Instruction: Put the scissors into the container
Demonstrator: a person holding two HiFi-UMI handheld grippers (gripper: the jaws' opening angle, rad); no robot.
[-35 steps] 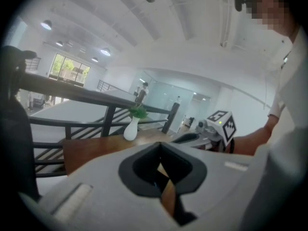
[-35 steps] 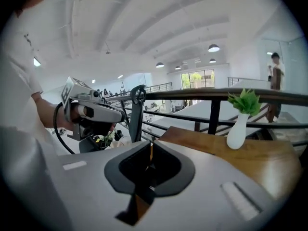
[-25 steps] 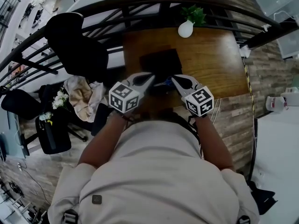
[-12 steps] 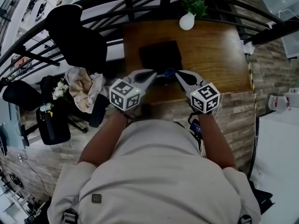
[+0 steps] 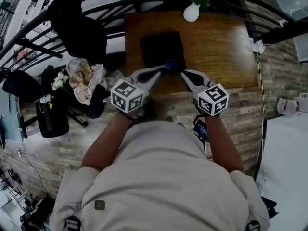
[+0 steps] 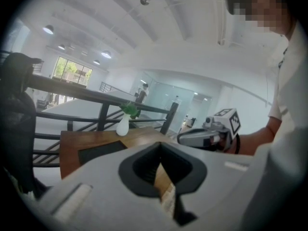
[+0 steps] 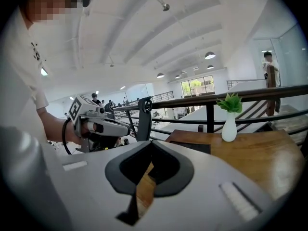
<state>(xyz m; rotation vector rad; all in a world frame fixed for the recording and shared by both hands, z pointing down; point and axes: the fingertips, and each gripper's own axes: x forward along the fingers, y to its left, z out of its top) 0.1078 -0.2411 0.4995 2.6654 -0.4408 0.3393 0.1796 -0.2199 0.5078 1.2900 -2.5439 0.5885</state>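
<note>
Blue-handled scissors (image 5: 170,64) lie on the wooden table (image 5: 216,52), at the near edge of a flat black container (image 5: 161,47). My left gripper (image 5: 158,71) is shut and empty, with its tips just short of the scissors on their left. On the other side, the right gripper (image 5: 184,74) is also shut and empty, a little to the scissors' right. Both hover at the table's front edge. The left gripper view shows the black container (image 6: 101,150) and the right gripper (image 6: 204,136). From the right gripper view the left gripper (image 7: 103,126) is seen; the scissors are hidden in both.
A white vase with a green plant (image 5: 191,12) stands at the table's far edge. A dark metal railing (image 5: 96,4) curves behind the table. A black chair (image 5: 79,30) stands at the left, above cloth, flowers and bags (image 5: 72,88) on the floor.
Both grippers have come forward to the table's front edge, and their tips now flank the scissors. Their jaws stay shut.
</note>
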